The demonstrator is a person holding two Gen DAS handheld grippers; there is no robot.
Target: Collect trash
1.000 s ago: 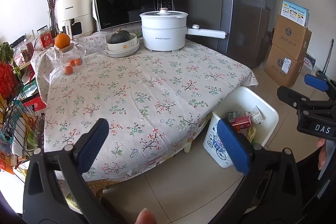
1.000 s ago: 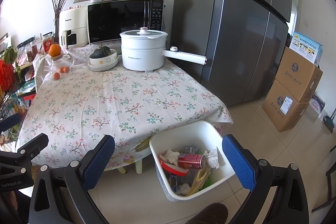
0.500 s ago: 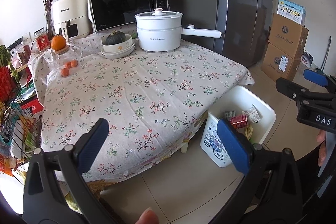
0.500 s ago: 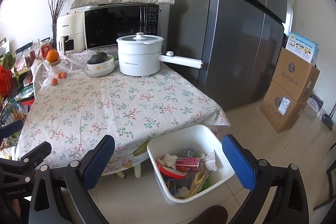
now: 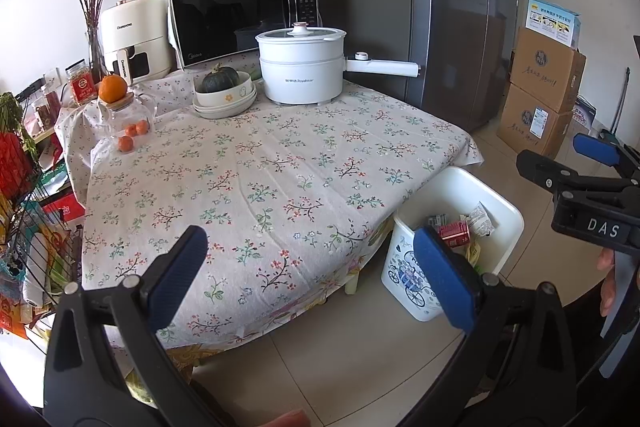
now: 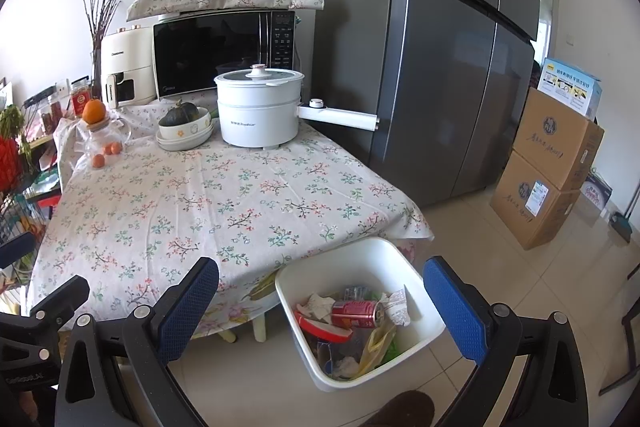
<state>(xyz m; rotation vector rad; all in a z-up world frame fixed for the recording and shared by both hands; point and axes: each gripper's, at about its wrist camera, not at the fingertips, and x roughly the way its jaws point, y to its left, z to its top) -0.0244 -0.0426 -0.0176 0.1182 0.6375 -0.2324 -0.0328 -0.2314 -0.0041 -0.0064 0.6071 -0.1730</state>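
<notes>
A white trash bin (image 6: 416,283) stands on the floor at the table's near right corner; it also shows in the left wrist view (image 5: 508,223). It holds a red can (image 6: 354,313), crumpled wrappers and a yellow bag. My left gripper (image 5: 316,275) is open and empty, held back from the table's front edge. My right gripper (image 6: 332,307) is open and empty, above and in front of the bin; it also shows at the right of the left wrist view (image 5: 576,167). The floral tablecloth (image 5: 260,179) shows no loose trash.
At the table's back stand a white electric pot (image 5: 302,67), a bowl with a squash (image 5: 224,93), a glass jar with oranges (image 5: 128,119), a microwave (image 5: 244,19) and an air fryer. A grey fridge (image 6: 432,67) and cardboard boxes (image 6: 552,163) are right. A wire rack (image 5: 24,227) is left.
Both grippers have drawn back and risen a little, so the table and bin look smaller and farther. Both stayed open and empty.
</notes>
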